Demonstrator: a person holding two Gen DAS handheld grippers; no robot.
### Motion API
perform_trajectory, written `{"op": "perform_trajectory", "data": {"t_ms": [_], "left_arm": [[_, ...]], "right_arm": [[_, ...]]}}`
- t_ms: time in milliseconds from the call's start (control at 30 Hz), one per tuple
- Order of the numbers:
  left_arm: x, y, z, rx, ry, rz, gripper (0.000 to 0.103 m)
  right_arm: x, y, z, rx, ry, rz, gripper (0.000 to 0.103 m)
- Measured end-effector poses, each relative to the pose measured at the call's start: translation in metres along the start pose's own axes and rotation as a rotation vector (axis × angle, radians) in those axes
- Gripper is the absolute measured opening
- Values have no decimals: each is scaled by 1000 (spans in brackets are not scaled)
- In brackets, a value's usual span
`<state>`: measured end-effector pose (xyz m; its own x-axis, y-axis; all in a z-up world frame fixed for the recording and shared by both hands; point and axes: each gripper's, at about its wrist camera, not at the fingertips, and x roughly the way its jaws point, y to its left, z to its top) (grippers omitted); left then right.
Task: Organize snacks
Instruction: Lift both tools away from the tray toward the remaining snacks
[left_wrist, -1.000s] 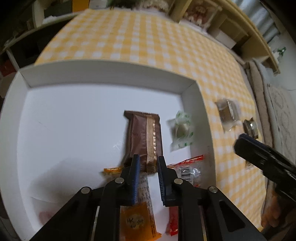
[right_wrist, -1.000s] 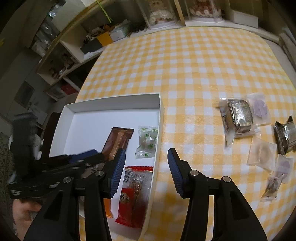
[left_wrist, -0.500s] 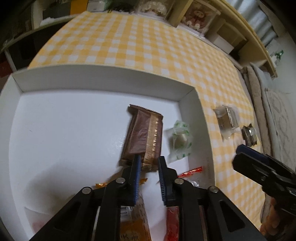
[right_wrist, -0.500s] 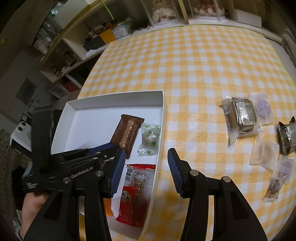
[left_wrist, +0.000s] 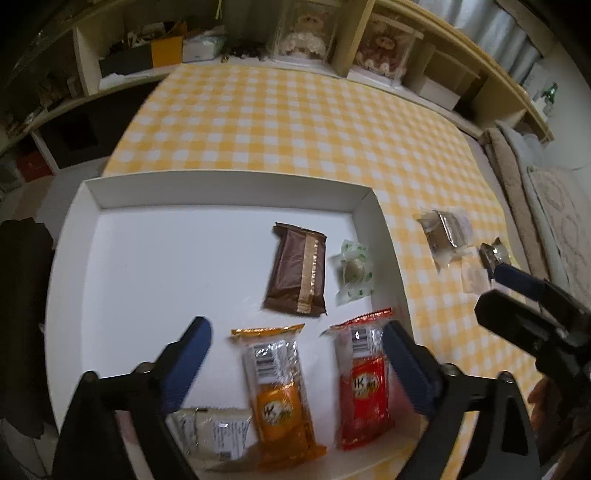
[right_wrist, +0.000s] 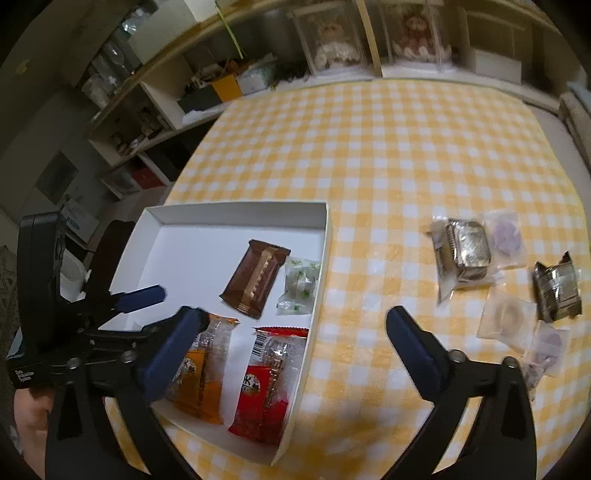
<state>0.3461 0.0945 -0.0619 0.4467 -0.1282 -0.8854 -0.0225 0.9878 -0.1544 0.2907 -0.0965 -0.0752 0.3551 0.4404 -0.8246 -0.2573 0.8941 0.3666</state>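
Left gripper (left_wrist: 297, 349): black frame, blue ridged pads, jaws just opened and now spread wide, nothing pinched; it hangs above the near end of the box. Below the gap lies an orange packet (left_wrist: 279, 395), glossy film, flat and oblong.
Right gripper (right_wrist: 295, 341): same build, jaws just opened and now spread wide, empty; its left finger hangs over the box's near corner, its right finger over the cloth.
Box (left_wrist: 229, 192): white card, shallow, rectangular, low upright walls.
Contents, near to far: pale packet (left_wrist: 214, 432), partly hidden by the left finger; orange packet; red packet (left_wrist: 364, 380) just beside it, crinkled clear top with barcode; brown bar (left_wrist: 299, 275), matte wrapper with a gold stripe; small clear sweet (left_wrist: 352, 271) with green print, just beside the bar, near the right wall.
Tablecloth (right_wrist: 388, 155): yellow and white check.
Loose snacks on the cloth, well apart from the box: foil-wrapped cake (right_wrist: 461, 251) in a clear bag; second foil piece (right_wrist: 557, 291); several flat clear sachets (right_wrist: 508, 317).
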Motion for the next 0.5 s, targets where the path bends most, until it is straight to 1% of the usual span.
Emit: {"op": "perform_trajectory", "data": {"t_ms": [33, 333, 500], "left_arm": [[-5, 1, -2, 2, -6, 1, 103], [-53, 7, -23, 18, -34, 31, 103], [-78, 10, -28, 30, -56, 29, 103]], "right_arm": [[-3, 1, 0, -5, -5, -2, 103], [-24, 14, -3, -33, -32, -31, 103], [-39, 18, -8, -46, -46, -52, 103]]}}
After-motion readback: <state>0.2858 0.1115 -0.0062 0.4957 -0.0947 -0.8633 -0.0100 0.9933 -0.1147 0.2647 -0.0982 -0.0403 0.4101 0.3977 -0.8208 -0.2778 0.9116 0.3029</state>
